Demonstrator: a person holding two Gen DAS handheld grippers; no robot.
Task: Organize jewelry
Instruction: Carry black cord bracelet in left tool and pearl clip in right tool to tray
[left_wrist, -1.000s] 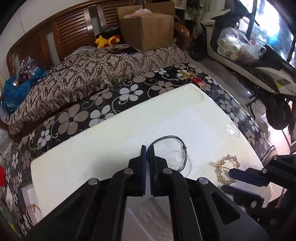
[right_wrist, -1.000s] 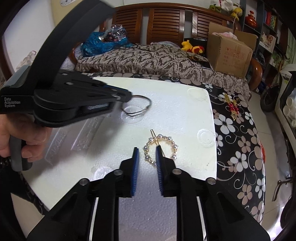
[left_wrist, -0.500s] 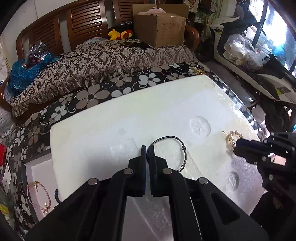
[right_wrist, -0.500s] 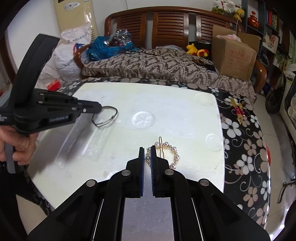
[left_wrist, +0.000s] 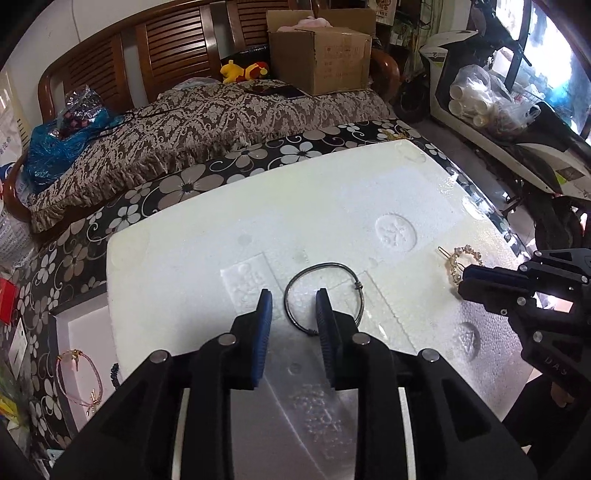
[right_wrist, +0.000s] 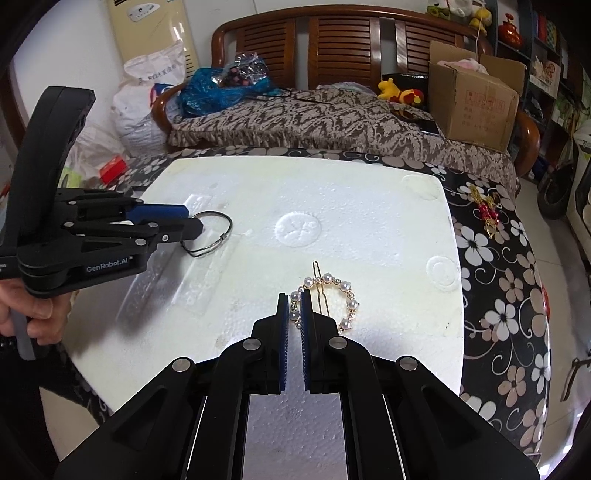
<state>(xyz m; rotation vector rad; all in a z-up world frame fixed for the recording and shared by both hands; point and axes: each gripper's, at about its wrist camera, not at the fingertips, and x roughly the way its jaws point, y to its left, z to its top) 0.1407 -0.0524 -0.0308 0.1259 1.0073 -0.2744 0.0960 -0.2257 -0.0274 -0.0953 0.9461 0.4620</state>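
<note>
Left wrist view, foam board (left_wrist: 207, 229): white, bare toward its far edge.
Left gripper (left_wrist: 293, 308): jaws wide apart, holding nothing.
Bangle (left_wrist: 325, 291): flat between its tips.
Right gripper (right_wrist: 294, 308): pinching pearl hair clip (right_wrist: 338, 295) near the board's right edge.

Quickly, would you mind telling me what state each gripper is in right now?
Left gripper: open, with the dark wire bangle lying between its fingers on the foam board.
Right gripper: shut on the pearl hair clip.
</note>
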